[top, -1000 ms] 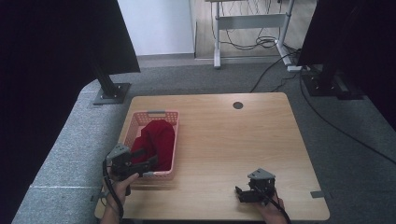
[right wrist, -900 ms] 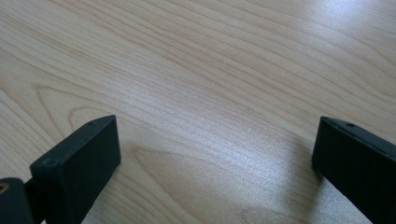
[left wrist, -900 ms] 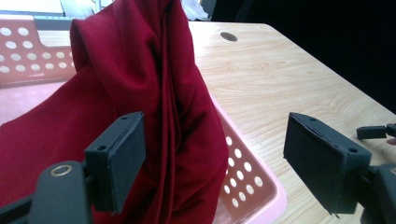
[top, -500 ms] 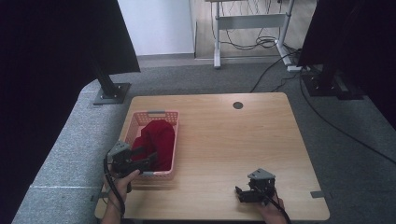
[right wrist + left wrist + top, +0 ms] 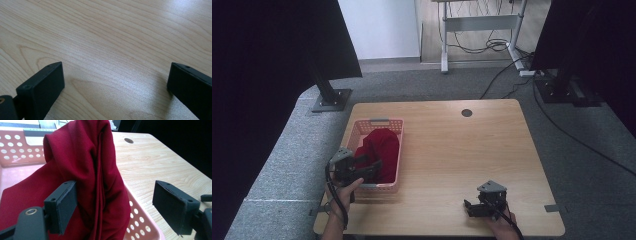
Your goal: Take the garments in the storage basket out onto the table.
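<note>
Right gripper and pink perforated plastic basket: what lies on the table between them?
Nothing: in the high view, only bare wooden table separates the right gripper from the pink perforated plastic basket holding the dark red cloth.

A dark red cloth (image 5: pixel 379 150) lies bunched and heaped inside the pink perforated basket (image 5: pixel 376 122).

Soft even light, pale sheen on the table (image 5: pixel 140 75), dark frame edges, near claws slightly blurred.
</note>
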Action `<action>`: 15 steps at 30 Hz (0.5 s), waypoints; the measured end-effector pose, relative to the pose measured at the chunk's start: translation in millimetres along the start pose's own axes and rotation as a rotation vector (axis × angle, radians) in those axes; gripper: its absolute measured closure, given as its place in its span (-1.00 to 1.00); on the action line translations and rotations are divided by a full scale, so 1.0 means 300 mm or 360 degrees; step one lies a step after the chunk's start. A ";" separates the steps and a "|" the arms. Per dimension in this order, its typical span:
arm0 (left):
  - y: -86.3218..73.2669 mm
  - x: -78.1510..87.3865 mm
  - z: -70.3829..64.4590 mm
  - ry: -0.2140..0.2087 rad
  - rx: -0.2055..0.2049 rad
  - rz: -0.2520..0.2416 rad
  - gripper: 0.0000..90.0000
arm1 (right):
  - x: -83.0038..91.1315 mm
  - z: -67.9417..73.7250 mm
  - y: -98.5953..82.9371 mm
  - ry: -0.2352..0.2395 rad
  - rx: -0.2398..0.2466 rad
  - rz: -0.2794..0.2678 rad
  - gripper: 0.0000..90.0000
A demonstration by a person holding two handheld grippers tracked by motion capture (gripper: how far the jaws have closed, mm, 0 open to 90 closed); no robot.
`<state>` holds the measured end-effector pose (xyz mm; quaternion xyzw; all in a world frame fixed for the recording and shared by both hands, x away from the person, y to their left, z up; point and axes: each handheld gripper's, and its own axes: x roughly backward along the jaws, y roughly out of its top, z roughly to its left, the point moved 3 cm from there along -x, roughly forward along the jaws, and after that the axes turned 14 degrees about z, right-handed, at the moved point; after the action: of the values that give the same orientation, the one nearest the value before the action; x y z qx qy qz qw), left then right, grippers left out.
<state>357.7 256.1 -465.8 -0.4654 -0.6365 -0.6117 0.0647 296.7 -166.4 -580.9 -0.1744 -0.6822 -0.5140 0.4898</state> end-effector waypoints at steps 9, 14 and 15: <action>0.002 -0.016 0.024 0.0003 0.0040 0.0002 -0.57 | 0.000 0.000 0.000 0.0000 0.0000 0.0000 -0.98; 0.012 -0.015 0.029 0.0017 0.0040 0.0000 -0.57 | 0.000 0.000 0.000 -0.0001 -0.0001 0.0000 -0.98; 0.013 -0.017 0.030 0.0019 0.0038 0.0002 -0.57 | 0.000 0.000 0.000 -0.0001 -0.0001 0.0000 -0.98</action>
<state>367.6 260.3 -468.4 -0.4615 -0.6430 -0.6067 0.0745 296.8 -166.5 -580.9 -0.1746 -0.6821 -0.5143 0.4896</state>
